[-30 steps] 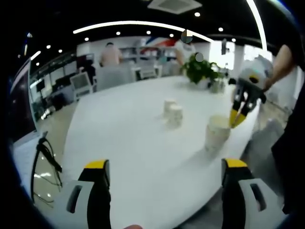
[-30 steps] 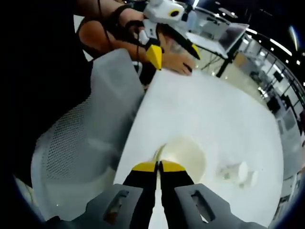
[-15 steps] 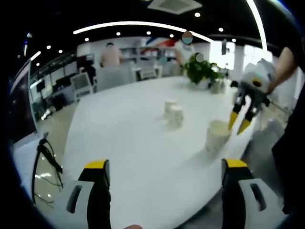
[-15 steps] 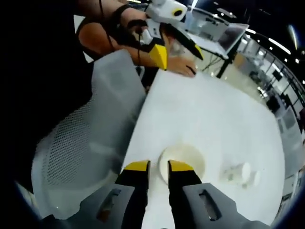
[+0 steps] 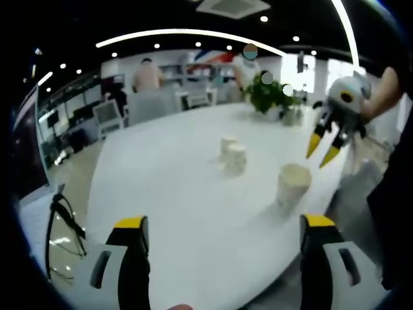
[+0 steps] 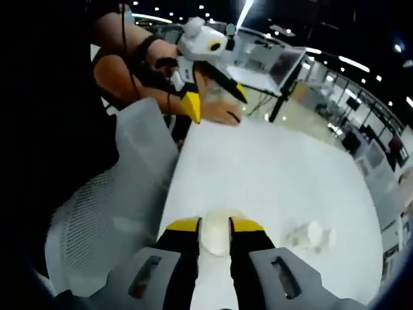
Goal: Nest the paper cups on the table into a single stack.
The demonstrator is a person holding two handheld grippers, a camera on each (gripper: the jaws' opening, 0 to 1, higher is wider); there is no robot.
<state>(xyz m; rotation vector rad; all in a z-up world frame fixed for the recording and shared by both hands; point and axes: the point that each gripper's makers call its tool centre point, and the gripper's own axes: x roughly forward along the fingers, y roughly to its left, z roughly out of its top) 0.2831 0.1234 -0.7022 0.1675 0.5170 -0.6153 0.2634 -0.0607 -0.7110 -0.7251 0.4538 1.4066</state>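
Nearest, left gripper view: left tool [image 5: 219, 226], yellow-tipped, spread wide, grasping nothing, low over the near edge of the white oval desk [image 5: 168, 194].

Next out, near the desk's right edge: cream paper cup stack [image 5: 292, 185], upright, no longer pinched at the rim.

Above and beyond it: right tool [image 5: 325, 146], yellow-tipped, released a second ago, now lifted clear of the stack with a small gap between tips; in the right gripper view [image 6: 215, 224] the stack [image 6: 216, 234] sits below, between the parted tips, untouched.

Further, mid-desk: two short white paper cups [image 5: 233, 155], close together, well apart from the stack.

Beyond: green potted plant [image 5: 271, 95].

Meaning for the task: one placement apparently finished; two cups still to fetch and nest.
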